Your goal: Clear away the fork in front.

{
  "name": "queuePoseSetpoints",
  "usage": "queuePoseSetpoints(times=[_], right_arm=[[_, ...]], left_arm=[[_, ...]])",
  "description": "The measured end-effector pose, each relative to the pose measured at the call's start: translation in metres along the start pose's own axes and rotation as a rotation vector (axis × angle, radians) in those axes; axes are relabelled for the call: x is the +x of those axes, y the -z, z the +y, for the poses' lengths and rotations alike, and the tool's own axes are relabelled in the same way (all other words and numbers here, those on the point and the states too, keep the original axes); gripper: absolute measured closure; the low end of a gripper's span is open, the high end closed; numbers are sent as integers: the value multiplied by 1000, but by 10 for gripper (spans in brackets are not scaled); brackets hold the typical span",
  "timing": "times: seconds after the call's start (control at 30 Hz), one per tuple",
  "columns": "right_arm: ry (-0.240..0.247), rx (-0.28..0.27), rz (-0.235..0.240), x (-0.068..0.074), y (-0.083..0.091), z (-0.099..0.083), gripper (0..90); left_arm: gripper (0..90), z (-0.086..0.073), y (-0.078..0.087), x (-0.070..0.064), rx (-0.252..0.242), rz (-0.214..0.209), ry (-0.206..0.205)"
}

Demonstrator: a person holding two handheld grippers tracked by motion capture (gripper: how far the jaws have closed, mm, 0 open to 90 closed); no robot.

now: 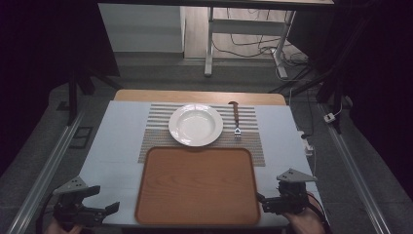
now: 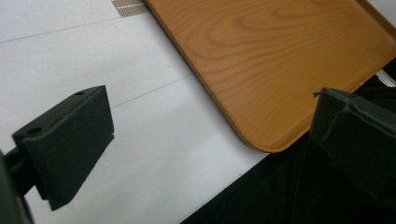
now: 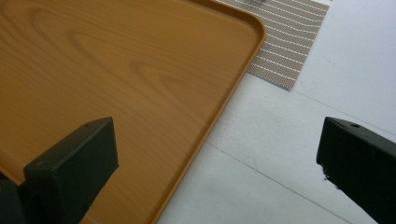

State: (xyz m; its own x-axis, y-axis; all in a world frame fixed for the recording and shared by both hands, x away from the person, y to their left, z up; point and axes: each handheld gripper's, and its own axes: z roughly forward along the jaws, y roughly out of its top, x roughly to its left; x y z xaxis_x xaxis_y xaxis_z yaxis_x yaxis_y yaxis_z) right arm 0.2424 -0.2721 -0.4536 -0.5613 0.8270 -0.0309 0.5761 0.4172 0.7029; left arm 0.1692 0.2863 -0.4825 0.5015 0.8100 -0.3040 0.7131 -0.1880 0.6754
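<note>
Wooden tray (image 1: 197,185) bare, white plate (image 1: 195,124) beyond, likewise.

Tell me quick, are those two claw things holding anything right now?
Left gripper: open, holding nothing.
Right gripper: open, holding nothing.

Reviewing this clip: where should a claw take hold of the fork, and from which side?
Probably the fork by its brown handle, from above. It lies flat on the striped mat, tines toward the person, handle away, just right of the plate, so the right claw has the clearer approach.
</note>
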Motion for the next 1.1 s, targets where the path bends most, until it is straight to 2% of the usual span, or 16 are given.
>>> queuePoseSetpoints(times=[0.27, 0.63, 0.87, 1.1], right_arm=[[19, -8, 21, 3, -4, 4, 0], [63, 16, 75, 6, -13, 13, 0], [103, 50, 75, 14, -22, 20, 0], [136, 67, 62, 15, -31, 24, 0]], left_arm=[[0, 0, 0, 0, 0, -2, -1], [0, 0, 0, 1, -1, -8, 2], [0, 0, 0, 1, -2, -7, 3], [0, 0, 0, 1, -2, -5, 7]])
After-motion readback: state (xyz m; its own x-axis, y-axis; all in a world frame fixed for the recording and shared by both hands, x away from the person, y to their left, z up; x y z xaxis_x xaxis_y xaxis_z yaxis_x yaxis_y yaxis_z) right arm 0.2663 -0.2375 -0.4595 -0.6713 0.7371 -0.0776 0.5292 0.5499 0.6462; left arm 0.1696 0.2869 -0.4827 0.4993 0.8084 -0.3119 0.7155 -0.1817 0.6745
